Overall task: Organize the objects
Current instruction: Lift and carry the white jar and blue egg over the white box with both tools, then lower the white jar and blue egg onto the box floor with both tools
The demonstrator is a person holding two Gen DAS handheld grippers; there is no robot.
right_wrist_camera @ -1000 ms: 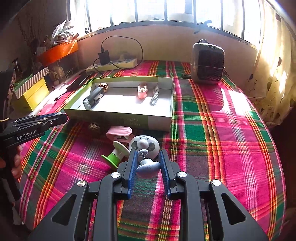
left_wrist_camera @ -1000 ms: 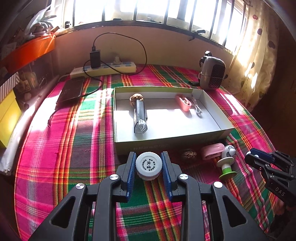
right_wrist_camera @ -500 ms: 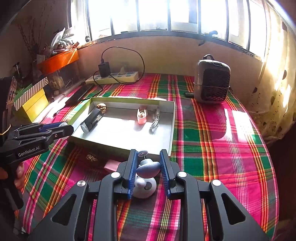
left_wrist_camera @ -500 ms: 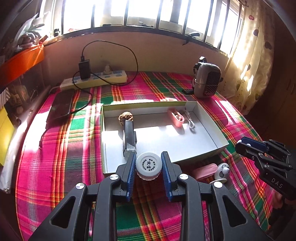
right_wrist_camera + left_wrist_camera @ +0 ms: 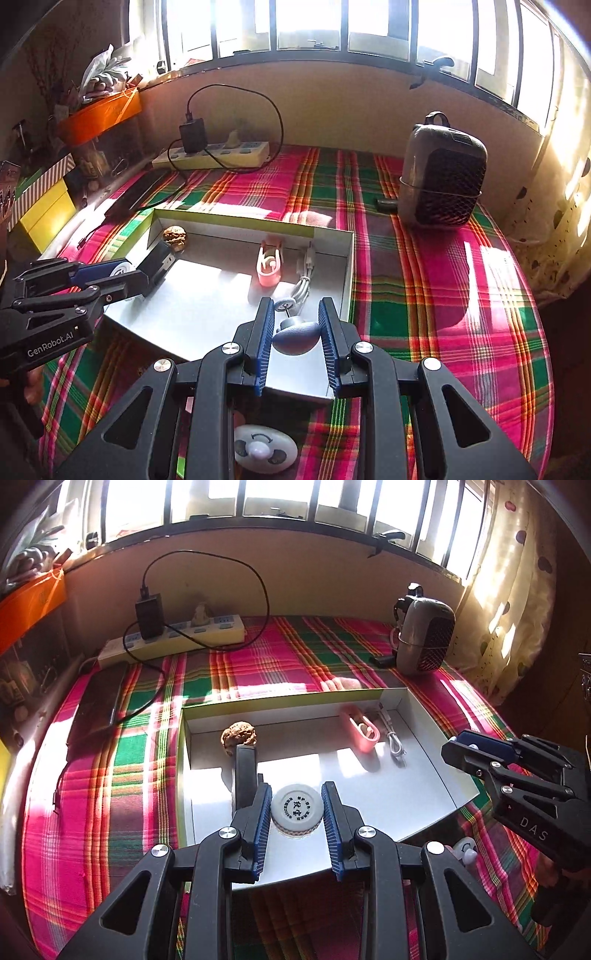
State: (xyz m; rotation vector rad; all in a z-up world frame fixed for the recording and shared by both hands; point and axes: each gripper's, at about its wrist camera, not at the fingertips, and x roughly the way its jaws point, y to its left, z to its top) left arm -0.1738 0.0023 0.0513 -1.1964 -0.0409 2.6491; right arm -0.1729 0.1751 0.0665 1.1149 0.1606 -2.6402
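Note:
My left gripper [image 5: 295,814] is shut on a round white-capped jar [image 5: 295,808] and holds it above the near left part of the open shallow box [image 5: 424,716]. My right gripper [image 5: 295,332] is shut on a small grey-blue handled tool [image 5: 295,334] with a thin stem, held above the box's near right part [image 5: 347,258]. In the box lie a walnut [image 5: 239,735], a black device [image 5: 245,771], a pink clip [image 5: 360,731] and a white cable [image 5: 393,740].
A white round toy [image 5: 264,448] lies on the plaid cloth before the box. A grey heater [image 5: 441,177] stands at the back right. A power strip [image 5: 173,638] with a charger and a dark phone [image 5: 98,705] lie at the back left.
Both grippers have risen and moved forward with their loads, from the cloth in front of the box to above the box's near side.

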